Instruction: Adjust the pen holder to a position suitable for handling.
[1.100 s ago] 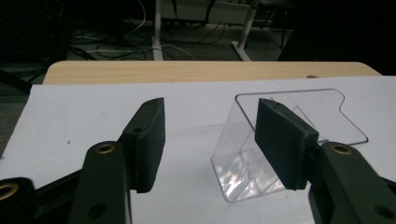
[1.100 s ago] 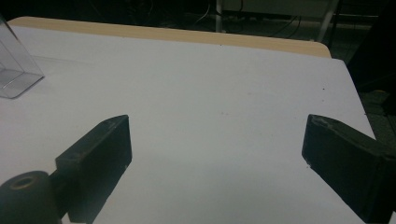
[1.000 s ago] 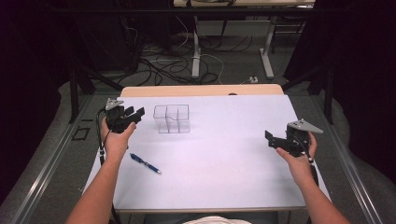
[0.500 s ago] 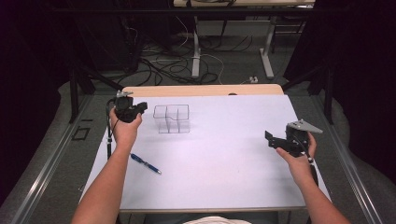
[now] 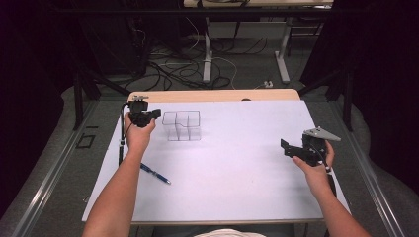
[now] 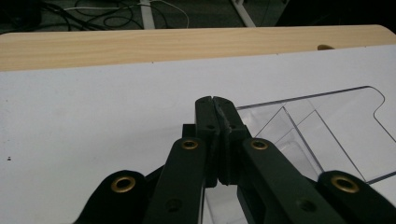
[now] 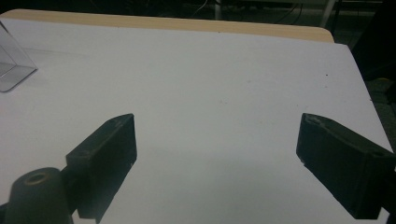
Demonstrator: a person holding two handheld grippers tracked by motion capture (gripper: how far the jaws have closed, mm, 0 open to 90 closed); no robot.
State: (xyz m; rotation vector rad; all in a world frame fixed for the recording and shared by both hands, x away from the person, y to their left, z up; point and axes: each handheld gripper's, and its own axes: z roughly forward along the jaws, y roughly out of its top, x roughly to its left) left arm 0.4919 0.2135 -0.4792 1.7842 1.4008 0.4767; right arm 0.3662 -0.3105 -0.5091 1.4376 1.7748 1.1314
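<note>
Left gripper [image 6: 215, 100] just snapped closed on nothing, now up beside the clear acrylic organizer [image 5: 182, 125] near the bench's far-left corner; right gripper [image 7: 217, 154] gaping wide, idle by the right edge

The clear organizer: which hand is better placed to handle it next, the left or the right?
Probably the left. The left gripper, jaws shut with nothing between them, is right beside the clear organizer; the right gripper, open, is far across the table.
</note>
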